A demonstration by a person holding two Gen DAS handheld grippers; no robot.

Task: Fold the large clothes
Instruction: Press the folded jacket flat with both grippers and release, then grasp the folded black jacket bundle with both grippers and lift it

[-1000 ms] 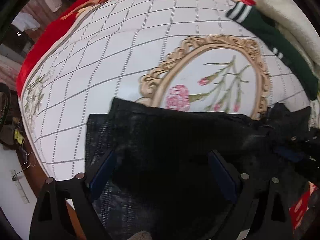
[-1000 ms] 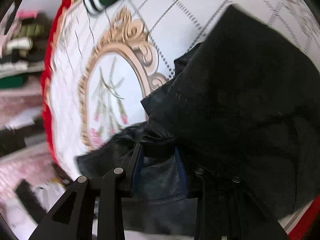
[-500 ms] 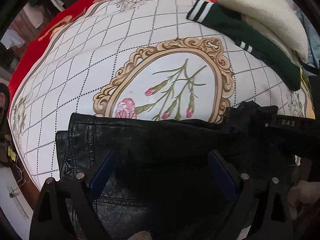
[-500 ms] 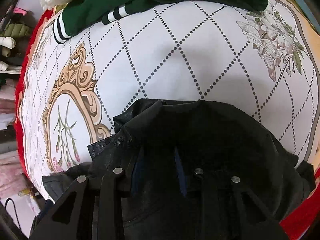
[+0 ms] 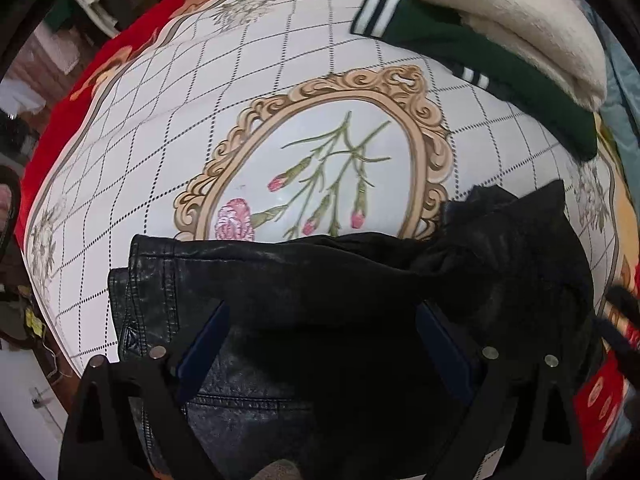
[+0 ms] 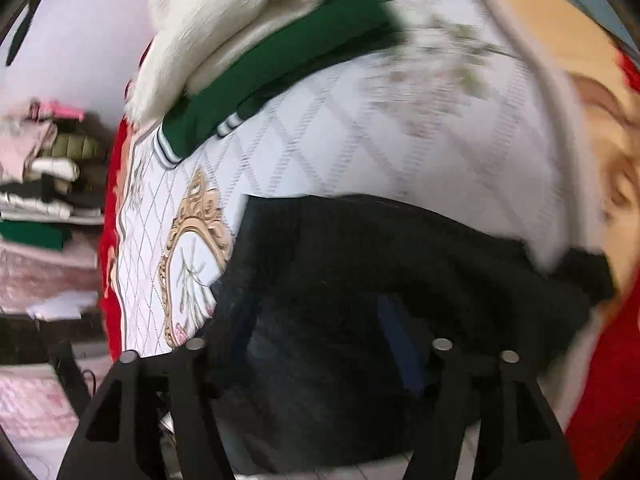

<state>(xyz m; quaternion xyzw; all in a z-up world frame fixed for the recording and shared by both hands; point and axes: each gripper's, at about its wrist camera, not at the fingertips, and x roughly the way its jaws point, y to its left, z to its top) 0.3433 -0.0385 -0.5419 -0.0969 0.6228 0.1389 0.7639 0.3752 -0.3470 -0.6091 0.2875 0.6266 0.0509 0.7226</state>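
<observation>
Left wrist view: the left gripper [image 5: 320, 344] stands wide apart over a black leather jacket [image 5: 280, 280] lying at 6 o'clock on the patterned blanket [image 5: 160, 140]. A green garment [image 5: 480, 60] sits at 1 o'clock. Right gripper [image 6: 316, 344] (blurred view) looks spread over the jacket, probably released.

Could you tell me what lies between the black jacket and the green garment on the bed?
In the left wrist view, only bare bedspread lies between the black jacket and the green garment: its gold-framed flower print.
</observation>
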